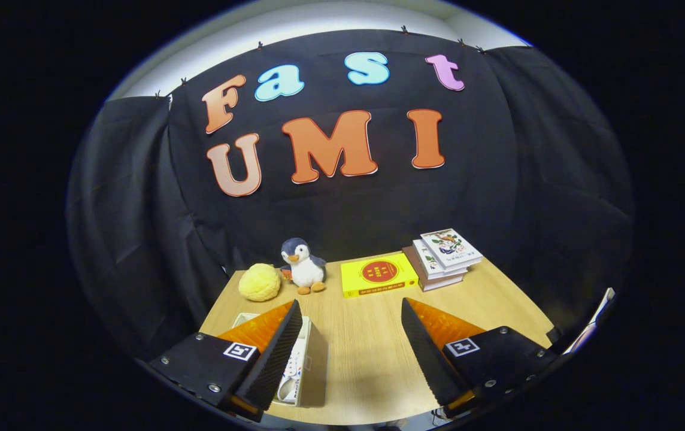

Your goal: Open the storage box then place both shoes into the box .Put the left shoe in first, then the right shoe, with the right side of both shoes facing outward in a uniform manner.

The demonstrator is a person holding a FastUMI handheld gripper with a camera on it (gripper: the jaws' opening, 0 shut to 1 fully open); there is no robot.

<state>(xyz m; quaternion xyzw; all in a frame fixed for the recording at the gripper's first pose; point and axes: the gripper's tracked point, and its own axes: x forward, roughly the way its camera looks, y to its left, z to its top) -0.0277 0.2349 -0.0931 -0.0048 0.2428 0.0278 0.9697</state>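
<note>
**Fingers spread above the table, box at the left finger**

Gripper [351, 335] fingers stand wide apart over bare wooden table [366, 359], gripping nothing. The storage box [312, 365] sits partly hidden behind the left finger, with a white shoe [290, 377] showing inside it. Beyond the fingers, along the booth's black wall, stand a yellow plush ball [260, 282], a penguin toy [302, 264], a yellow book [378, 274] and a stack of books [443, 258].

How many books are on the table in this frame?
4: a yellow book lying flat beside the penguin plush, and a stack of three books just to its other side. The open gripper holds nothing; more could be hidden.
</note>
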